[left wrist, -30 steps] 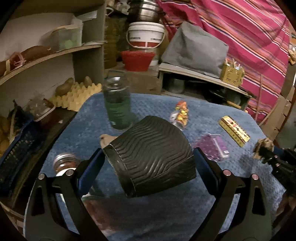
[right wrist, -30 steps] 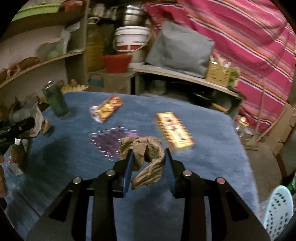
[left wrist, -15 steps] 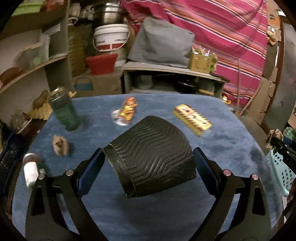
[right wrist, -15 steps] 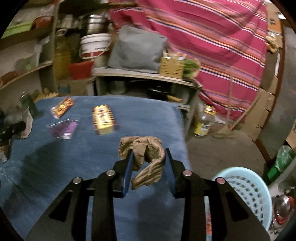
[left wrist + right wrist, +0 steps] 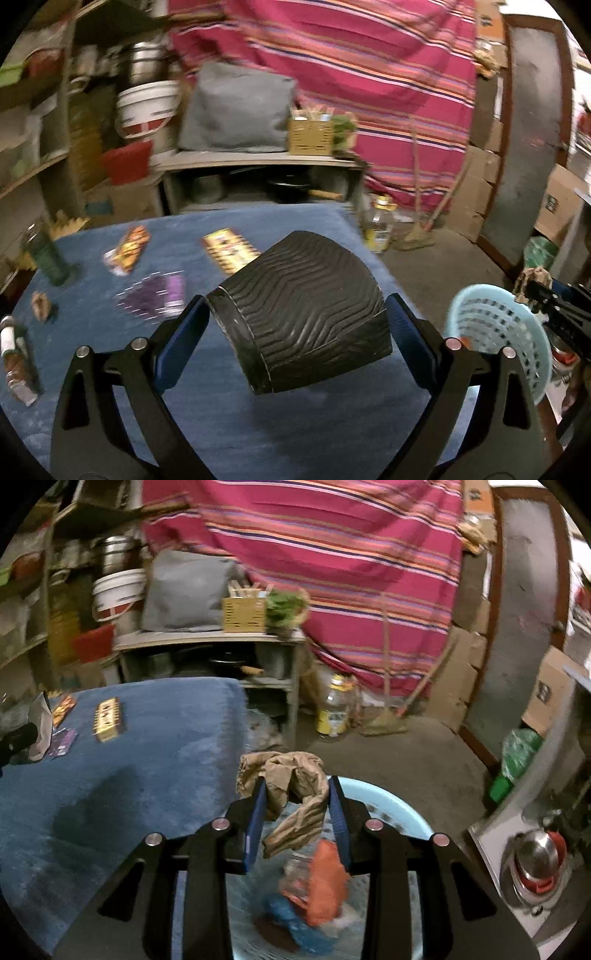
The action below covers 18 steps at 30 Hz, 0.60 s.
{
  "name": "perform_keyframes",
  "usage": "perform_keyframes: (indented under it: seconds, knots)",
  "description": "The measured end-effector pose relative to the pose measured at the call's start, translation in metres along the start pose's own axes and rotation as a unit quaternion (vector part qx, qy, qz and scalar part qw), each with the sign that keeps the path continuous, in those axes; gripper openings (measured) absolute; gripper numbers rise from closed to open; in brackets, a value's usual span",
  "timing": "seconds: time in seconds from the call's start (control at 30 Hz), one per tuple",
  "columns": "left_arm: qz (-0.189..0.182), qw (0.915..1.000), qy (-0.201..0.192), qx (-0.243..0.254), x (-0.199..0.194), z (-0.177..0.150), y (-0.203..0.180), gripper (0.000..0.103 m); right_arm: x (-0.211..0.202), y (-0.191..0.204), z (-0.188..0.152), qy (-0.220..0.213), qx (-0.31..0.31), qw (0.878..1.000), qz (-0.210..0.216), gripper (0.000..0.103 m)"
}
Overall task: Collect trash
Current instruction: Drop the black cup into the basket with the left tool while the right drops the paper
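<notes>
Gripping a black ribbed paper cup [image 5: 303, 314] sideways, the left gripper [image 5: 295, 325] has its jaws wide, above the blue tablecloth [image 5: 258, 424]. Right gripper [image 5: 295, 805], jaws narrow, pinches a crumpled brown paper wad [image 5: 288, 794], with the pale-blue perforated plastic basket [image 5: 388, 805] directly below it.

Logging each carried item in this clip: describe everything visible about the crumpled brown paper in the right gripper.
The crumpled brown paper looks like thin kraft paper, creased into loose folds, one flap hanging below. The right gripper is shut on it, blue pads pressing both sides. It hangs in the air above the pale blue basket, which already holds orange and blue scraps.
</notes>
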State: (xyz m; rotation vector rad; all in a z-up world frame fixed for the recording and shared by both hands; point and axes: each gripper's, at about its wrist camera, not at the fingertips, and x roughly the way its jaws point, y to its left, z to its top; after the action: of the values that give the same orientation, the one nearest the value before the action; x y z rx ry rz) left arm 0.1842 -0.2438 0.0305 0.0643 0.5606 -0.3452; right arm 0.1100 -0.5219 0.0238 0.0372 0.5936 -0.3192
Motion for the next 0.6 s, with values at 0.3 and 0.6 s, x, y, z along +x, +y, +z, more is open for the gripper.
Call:
perform_keyframes:
  seconds: [0.3, 0.6]
  knots:
    - [-0.056, 0.9971, 0.016, 0.049, 0.022, -0.012, -0.096, 0.093, 0.005, -0.059, -0.017, 0.013, 0.038, 0.999, -0.019, 0.034]
    - [-0.110, 0.9903, 0.046, 0.072, 0.042, -0.029, -0.155, 0.093, 0.007, -0.096, -0.035, 0.023, 0.067, 0.997, -0.028, 0.034]
